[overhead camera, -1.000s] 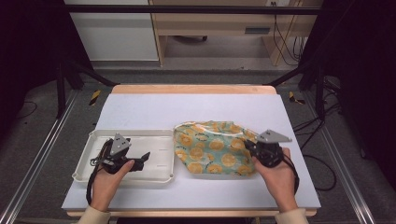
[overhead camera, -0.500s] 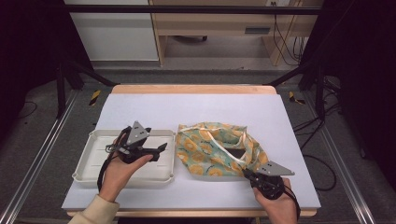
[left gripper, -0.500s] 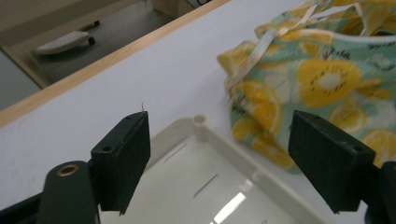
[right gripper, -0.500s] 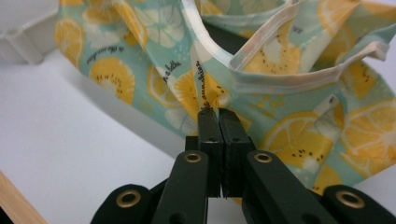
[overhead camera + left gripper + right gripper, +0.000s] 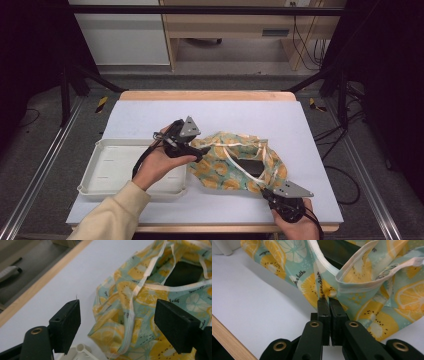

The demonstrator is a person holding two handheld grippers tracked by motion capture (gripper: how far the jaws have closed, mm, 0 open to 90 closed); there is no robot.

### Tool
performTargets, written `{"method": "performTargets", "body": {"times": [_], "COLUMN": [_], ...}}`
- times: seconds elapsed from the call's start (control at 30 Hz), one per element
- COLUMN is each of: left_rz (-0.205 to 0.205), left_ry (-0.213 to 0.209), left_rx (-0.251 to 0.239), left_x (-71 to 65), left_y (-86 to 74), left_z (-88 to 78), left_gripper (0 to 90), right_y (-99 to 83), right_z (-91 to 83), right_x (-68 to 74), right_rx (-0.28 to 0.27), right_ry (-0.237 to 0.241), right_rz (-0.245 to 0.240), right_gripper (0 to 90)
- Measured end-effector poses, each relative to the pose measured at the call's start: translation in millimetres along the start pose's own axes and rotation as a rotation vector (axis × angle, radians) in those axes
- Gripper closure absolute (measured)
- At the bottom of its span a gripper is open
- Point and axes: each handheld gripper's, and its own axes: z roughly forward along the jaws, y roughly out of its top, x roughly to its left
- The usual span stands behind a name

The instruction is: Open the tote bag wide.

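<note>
High view: main risk is the bag mouth collapsing. The right gripper [image 5: 274,192] is clamped on only a thin bit of rim of the teal fabric bag with yellow citrus print and white trim [image 5: 235,162]. If that hand pulls on toward the near table edge, I'd expect the fold to slip out or the whole bag to slide across the pale lavender table top [image 5: 220,115]. Second risk: the left gripper [image 5: 199,154] comes in too low and pushes the cloth into a heap instead of catching an edge. It sits at the bag's left end, between the bag and the white rectangular plastic tray [image 5: 107,167], which lies touching or just beside that end. The bag's dark opening faces up, right of centre.

Left gripper view: the jaws stand wide and have just been closing a little, with nothing pinched. The bag's left end lies just beyond and between them, below the pad line, with a white trim strip running down the middle. A corner of the tray shows at the bottom. The risk here is grabbing loose trim rather than both fabric layers.

Right gripper view: the jaws are closed tight on a small pucker of rim where the white trim meets the print. The bag rises away from the tips with the rim taut. The bite is shallow, so any jerk could free it.
</note>
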Motion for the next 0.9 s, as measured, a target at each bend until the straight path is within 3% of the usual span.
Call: {"method": "performTargets", "body": {"times": [0.07, 0.13, 0.17, 0.2, 0.27, 0.37, 0.43, 0.5, 0.7, 0.73, 0.9], "left_rz": [0.015, 0.016, 0.016, 0.009, 0.001, 0.002, -0.001, -0.012, -0.029, -0.036, -0.07], "left_ry": [-0.013, -0.047, -0.047, -0.06, -0.062, -0.061, -0.065, -0.063, -0.09, -0.091, -0.092], "left_rx": [0.021, 0.074, 0.074, 0.116, 0.136, 0.137, 0.127, 0.077, 0.01, -0.024, -0.064], "left_x": [-1.2, -2.7, -2.7, -4.6, -6.4, -9.1, -10.5, -17.1, -34.2, -42.4, -52.4], "left_y": [0.5, -0.6, -0.6, -1.4, -1.8, -4.3, -5.8, -13.3, -35.2, -46.0, -70.4], "left_z": [8.6, 17.6, 17.6, 23.1, 25.3, 23.8, 21.3, 9.6, -11.9, -18.4, -26.4], "left_gripper": [24.1, 27.7, 34.2, 41.5, 58.6, 77.9, 85.6, 88.4, 89.1, 89.2, 89.2], "right_y": [-0.3, -1.0, -1.0, -2.1, -2.8, -3.4, -3.6, -4.0, -4.3, -2.1, 6.3], "right_z": [0.0, -1.2, -1.2, -2.1, -3.5, -4.6, -5.1, -5.3, -4.4, -3.5, -8.7], "right_x": [0.9, 1.3, 1.3, -0.1, -1.7, -3.8, -3.9, -4.0, -5.4, -5.4, -2.9], "right_rx": [0.007, 0.006, 0.006, 0.008, 0.007, 0.0, 0.0, 0.003, 0.007, -0.002, -0.038], "right_ry": [-0.002, -0.004, -0.004, -0.006, -0.005, -0.006, -0.007, -0.01, -0.016, -0.019, -0.044], "right_rz": [-0.001, 0.0, 0.0, 0.004, 0.016, 0.02, 0.025, 0.027, 0.042, 0.043, 0.037], "right_gripper": [88.5, 88.5, 88.5, 88.4, 88.5, 88.4, 88.1, 87.1, 71.5, 61.3, 38.4]}}
